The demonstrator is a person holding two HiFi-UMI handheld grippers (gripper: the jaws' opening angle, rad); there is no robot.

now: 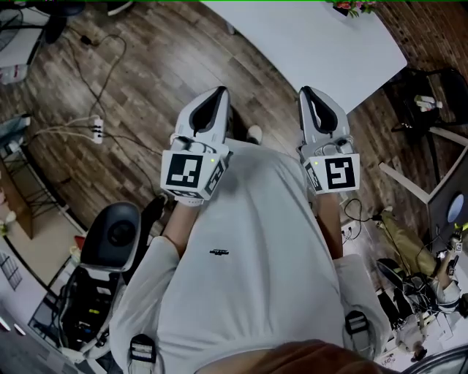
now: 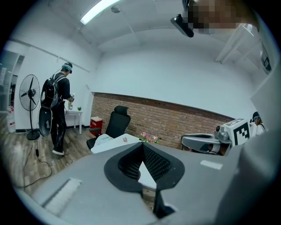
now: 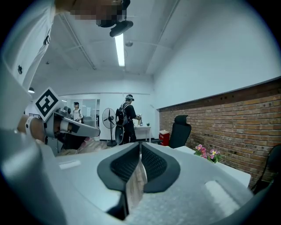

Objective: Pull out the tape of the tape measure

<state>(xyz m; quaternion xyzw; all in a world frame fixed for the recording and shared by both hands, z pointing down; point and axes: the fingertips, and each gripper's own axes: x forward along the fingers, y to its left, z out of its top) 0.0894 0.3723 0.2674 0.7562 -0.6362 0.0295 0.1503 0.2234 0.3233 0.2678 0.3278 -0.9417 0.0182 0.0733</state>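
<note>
Left gripper (image 1: 216,93), right gripper (image 1: 308,93): jaws closed, empty. Tape measure unseen; approach worktop (image 1: 314,44) at 12 o'clock, locate it first.

Flowers (image 1: 353,7), white table (image 1: 314,44) cut by top edge.

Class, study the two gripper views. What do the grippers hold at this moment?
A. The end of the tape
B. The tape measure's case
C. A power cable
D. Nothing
D: the left gripper and the right gripper each show jaws closed together with nothing between them.
</note>
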